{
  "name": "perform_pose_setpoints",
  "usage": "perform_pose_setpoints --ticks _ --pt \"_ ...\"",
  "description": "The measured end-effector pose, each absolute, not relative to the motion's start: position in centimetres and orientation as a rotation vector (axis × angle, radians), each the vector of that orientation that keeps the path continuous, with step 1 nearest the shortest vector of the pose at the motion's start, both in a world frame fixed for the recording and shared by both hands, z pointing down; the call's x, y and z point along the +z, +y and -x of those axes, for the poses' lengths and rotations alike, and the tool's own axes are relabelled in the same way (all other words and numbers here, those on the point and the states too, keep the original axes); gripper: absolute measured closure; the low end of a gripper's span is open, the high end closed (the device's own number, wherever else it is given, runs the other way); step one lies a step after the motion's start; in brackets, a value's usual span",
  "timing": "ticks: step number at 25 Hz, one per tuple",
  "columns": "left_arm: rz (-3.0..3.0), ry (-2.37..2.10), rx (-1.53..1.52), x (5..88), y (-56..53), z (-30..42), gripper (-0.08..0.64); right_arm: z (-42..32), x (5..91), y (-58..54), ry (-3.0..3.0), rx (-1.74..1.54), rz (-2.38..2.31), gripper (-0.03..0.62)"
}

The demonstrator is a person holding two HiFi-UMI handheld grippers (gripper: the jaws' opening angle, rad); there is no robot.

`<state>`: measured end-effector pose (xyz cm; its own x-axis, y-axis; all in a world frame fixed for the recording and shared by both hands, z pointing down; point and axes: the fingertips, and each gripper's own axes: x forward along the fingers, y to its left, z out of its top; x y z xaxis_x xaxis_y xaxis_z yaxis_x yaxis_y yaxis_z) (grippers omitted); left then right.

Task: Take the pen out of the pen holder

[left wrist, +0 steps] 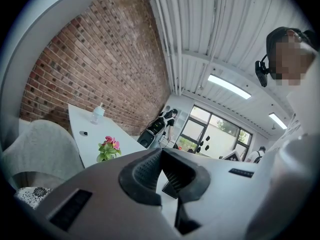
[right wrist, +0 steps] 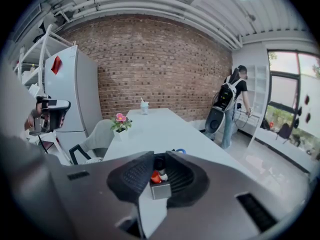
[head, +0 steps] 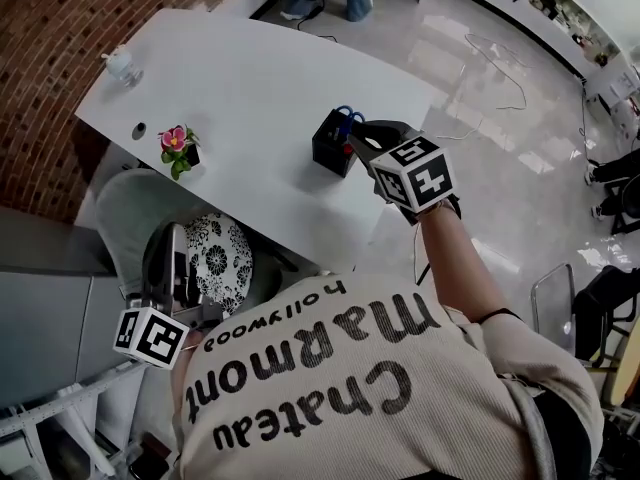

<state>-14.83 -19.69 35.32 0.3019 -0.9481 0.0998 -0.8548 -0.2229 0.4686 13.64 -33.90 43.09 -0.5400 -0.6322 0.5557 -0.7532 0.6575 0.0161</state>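
Note:
A black pen holder [head: 330, 150] stands near the right edge of the white table [head: 250, 88], with blue scissor handles [head: 346, 115] sticking out of it. My right gripper [head: 353, 142] is over the holder's top. In the right gripper view its jaws [right wrist: 159, 171] stand close on a red-and-white pen top [right wrist: 155, 177], just above the holder [right wrist: 161, 190]; the rest of the pen is hidden. My left gripper [head: 168, 233] hangs low at the left beside the chair, away from the table. Its tips [left wrist: 161, 156] meet with nothing between them.
A potted pink flower [head: 177, 148] stands at the table's left edge. A cup [head: 120, 65] and a small dark object [head: 139, 129] lie further back. A grey chair [head: 135, 208] holds a patterned cushion [head: 218, 258]. A person [right wrist: 231, 101] stands at the far end.

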Motion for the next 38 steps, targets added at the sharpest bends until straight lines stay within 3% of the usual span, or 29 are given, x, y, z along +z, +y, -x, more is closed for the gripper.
perform_pose_setpoints --ticks 38 --pt "-2.24 -1.366 -0.205 35.4 -20.4 14.4 0.558 -15.3 41.0 -28.9 -2.304 0.362 -1.375 0.514"
